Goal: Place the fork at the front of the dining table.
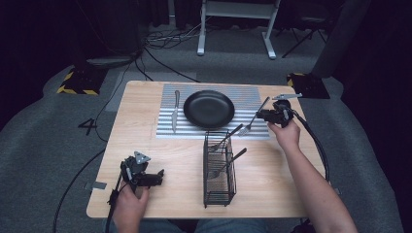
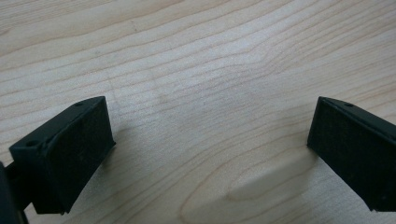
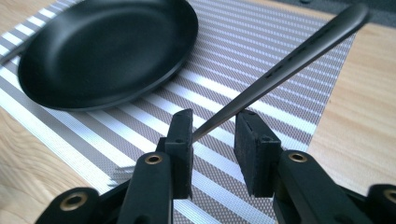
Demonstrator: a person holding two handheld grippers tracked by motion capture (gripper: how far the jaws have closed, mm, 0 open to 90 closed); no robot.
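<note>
A dark metal fork (image 1: pixel 253 118) slants over the right end of the striped placemat (image 1: pixel 248 92), tines down on the mat and handle raised. My right gripper (image 1: pixel 265 115) is open around it. In the right gripper view the fork handle (image 3: pixel 299 56) runs between the two jaws of the right gripper (image 3: pixel 215 123) and leans by the left one, with a gap to the right pad. A black plate (image 1: pixel 209 108) lies mid-mat, also in the right gripper view (image 3: pixel 107 51). My left gripper (image 1: pixel 158 175) rests at the table's near left, its jaws wide open over bare wood (image 2: pixel 210 116).
A knife (image 1: pixel 175 110) lies on the mat left of the plate. A black wire basket (image 1: pixel 219 182) stands in front of the mat with two utensils (image 1: pixel 228 160) leaning out of it. The table's right edge (image 1: pixel 311 145) is close to my right forearm.
</note>
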